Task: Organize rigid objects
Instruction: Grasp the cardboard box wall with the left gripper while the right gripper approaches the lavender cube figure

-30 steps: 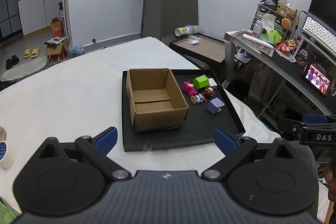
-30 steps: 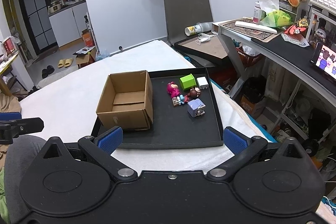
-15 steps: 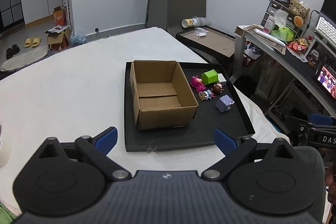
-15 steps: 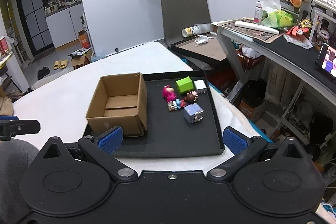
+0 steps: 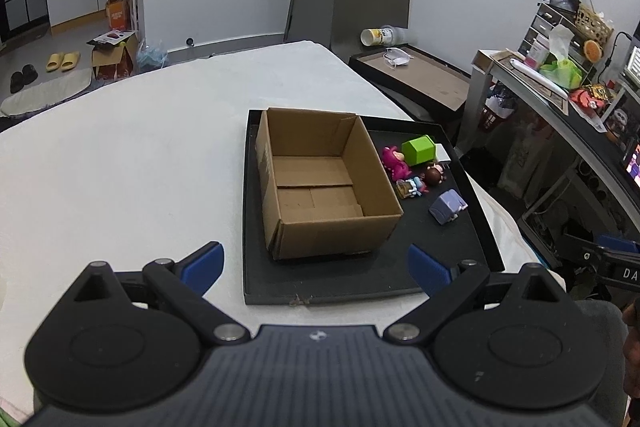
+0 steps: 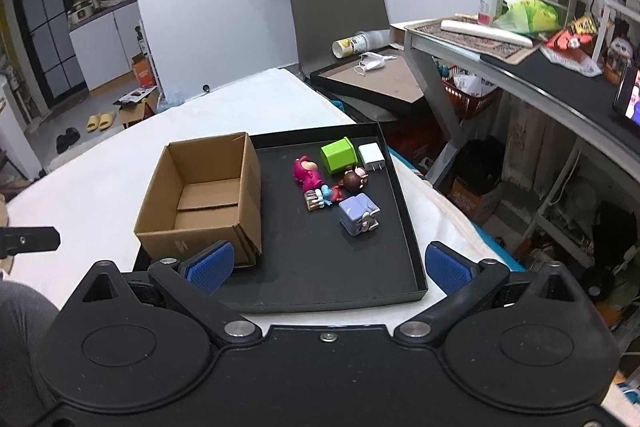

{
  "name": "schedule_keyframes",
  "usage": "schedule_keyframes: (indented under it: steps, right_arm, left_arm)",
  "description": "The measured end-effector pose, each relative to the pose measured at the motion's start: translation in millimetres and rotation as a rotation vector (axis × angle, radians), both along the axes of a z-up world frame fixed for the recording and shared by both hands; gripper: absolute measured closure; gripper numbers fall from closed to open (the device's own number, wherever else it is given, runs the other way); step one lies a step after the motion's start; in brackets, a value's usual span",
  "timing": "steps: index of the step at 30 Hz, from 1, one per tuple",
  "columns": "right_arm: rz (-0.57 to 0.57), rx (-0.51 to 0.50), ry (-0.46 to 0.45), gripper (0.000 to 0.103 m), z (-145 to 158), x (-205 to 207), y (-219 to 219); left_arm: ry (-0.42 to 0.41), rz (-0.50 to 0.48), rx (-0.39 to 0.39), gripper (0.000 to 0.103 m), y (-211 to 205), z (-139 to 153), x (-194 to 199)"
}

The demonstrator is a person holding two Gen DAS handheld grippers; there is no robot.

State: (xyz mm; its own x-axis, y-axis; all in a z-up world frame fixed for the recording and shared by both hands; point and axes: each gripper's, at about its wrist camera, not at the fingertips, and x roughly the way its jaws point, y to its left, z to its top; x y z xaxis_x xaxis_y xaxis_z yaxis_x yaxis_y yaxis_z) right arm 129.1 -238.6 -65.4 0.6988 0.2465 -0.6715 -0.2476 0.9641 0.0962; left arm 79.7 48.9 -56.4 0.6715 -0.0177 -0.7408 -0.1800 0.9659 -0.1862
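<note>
An empty cardboard box [image 5: 320, 187] [image 6: 204, 203] stands in the left part of a black tray [image 5: 360, 279] [image 6: 320, 279] on the white table. To its right lie a pink figure [image 6: 306, 173], a green cube [image 6: 339, 155], a white charger [image 6: 371, 155], a brown-headed figure [image 6: 355, 179], a small blue figure [image 6: 320, 198] and a lilac block toy [image 6: 358, 215] [image 5: 448, 206]. My left gripper [image 5: 316, 265] hangs open before the tray's near edge. My right gripper [image 6: 326, 265] is open too, over the tray's near part, holding nothing.
The white table [image 5: 120, 167] stretches wide to the left. A second tray with a mask [image 6: 376, 75] and a grey chair back [image 6: 336, 3] stand behind. A cluttered desk [image 6: 540, 59] runs along the right, with a gap beside the table.
Both grippers have come closer to the tray and box, which now look larger. The left view has swung so the box sits more central. No object has moved.
</note>
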Motion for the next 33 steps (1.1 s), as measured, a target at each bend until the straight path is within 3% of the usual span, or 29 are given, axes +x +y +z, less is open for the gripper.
schedule_keyframes:
  steps: [18, 33]
  right_arm:
    - [-0.044, 0.036, 0.057, 0.001, -34.1, 48.7, -2.7]
    - [-0.057, 0.009, 0.127, 0.009, -57.4, 96.1, 1.3]
  left_arm:
    - [0.046, 0.033, -0.038, 0.009, 24.1, -36.1, 43.3]
    - [0.137, 0.068, -0.08, 0.048, 40.7, -73.2, 83.6]
